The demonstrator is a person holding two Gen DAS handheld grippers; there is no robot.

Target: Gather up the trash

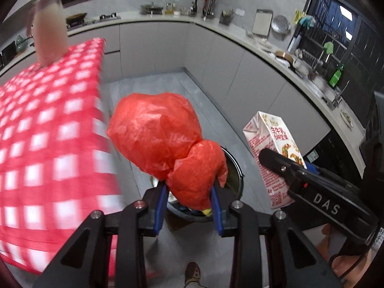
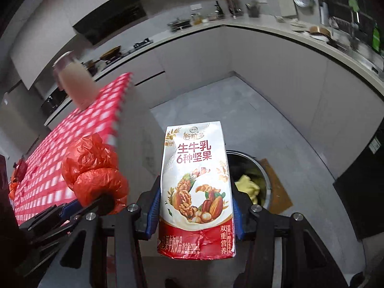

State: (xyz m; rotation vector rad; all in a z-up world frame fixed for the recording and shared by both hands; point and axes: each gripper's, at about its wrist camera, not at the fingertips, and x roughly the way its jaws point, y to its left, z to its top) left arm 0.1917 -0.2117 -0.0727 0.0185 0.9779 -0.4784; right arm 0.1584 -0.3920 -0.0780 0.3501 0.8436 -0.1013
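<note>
My left gripper (image 1: 189, 194) is shut on a crumpled red plastic bag (image 1: 158, 139), held above the floor just right of the table edge. The same red bag (image 2: 96, 170) shows at the left of the right wrist view. My right gripper (image 2: 195, 201) is shut on a white and red nut-milk carton (image 2: 195, 182), upright between the blue pads. That carton (image 1: 271, 148) appears to the right of the bag in the left wrist view. Below both sits a round metal trash bin (image 2: 260, 175) on the floor, with yellow waste inside; in the left wrist view the bin (image 1: 234, 170) is largely hidden behind the bag.
A table with a red and white checked cloth (image 1: 48, 139) fills the left side, with a blurred pinkish jug (image 1: 49, 31) on it. Grey cabinets and a cluttered curved counter (image 1: 240, 38) ring the grey floor (image 2: 206, 103). A person's shoe (image 1: 193, 273) shows at the bottom.
</note>
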